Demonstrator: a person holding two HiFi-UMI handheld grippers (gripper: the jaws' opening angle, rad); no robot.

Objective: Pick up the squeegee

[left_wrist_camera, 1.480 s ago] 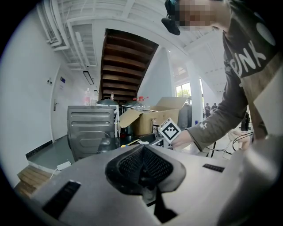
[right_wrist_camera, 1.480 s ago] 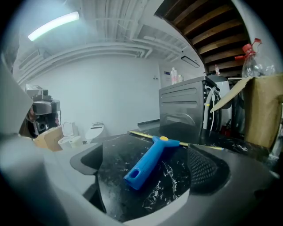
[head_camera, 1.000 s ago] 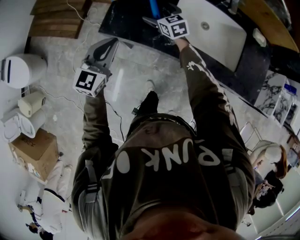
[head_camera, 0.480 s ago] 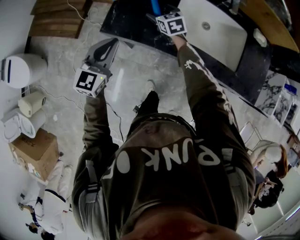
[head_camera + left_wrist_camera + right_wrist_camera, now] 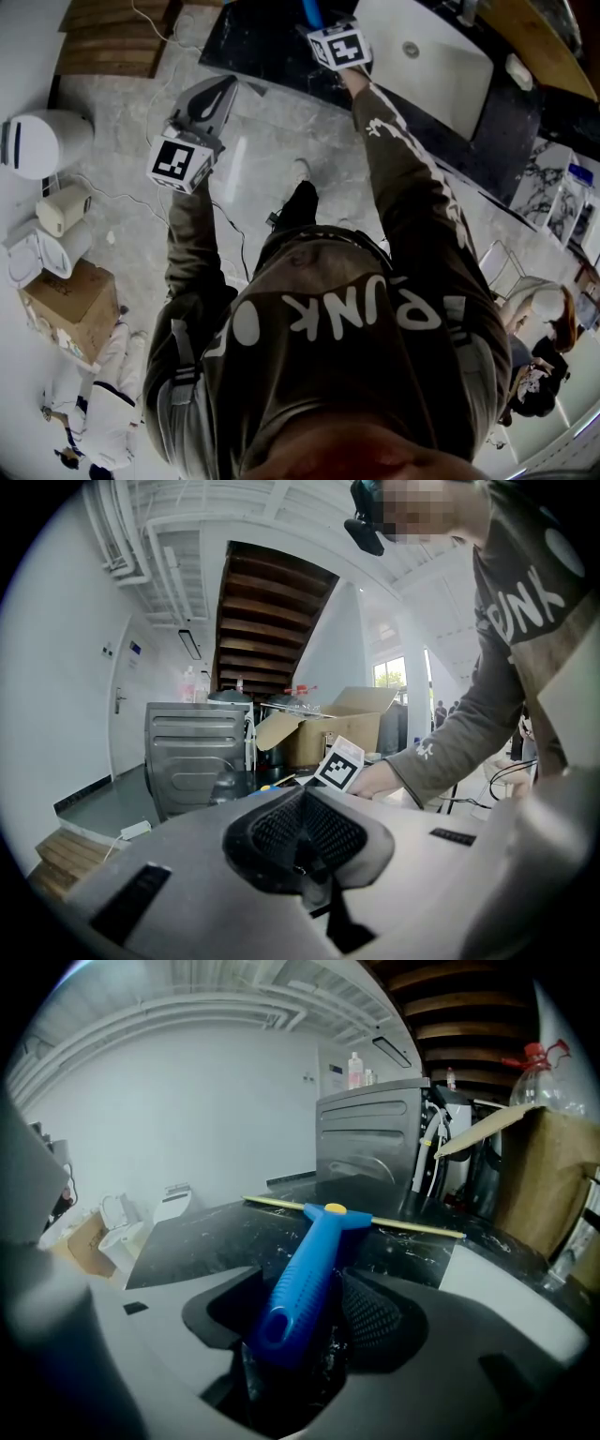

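- On the bench point(image 5: 187, 1241) near its front edge: blue squeegee point(image 5: 314, 1260), handle between closing fingers of the right gripper point(image 5: 302, 1314), not yet clamped.
- Left gripper point(image 5: 300, 834) fingers together, empty.
- Risk: lopsided pinch twisting the handle loose.

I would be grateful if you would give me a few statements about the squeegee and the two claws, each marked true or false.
1. The squeegee has a blue handle. True.
2. The handle lies between the jaws of the right claw. True; those jaws are closing on it.
3. The left claw holds the squeegee. False: its jaws are together with nothing between them, and it is away from the squeegee.
4. The squeegee lies on a white floor. False: its blade rests on a black counter.
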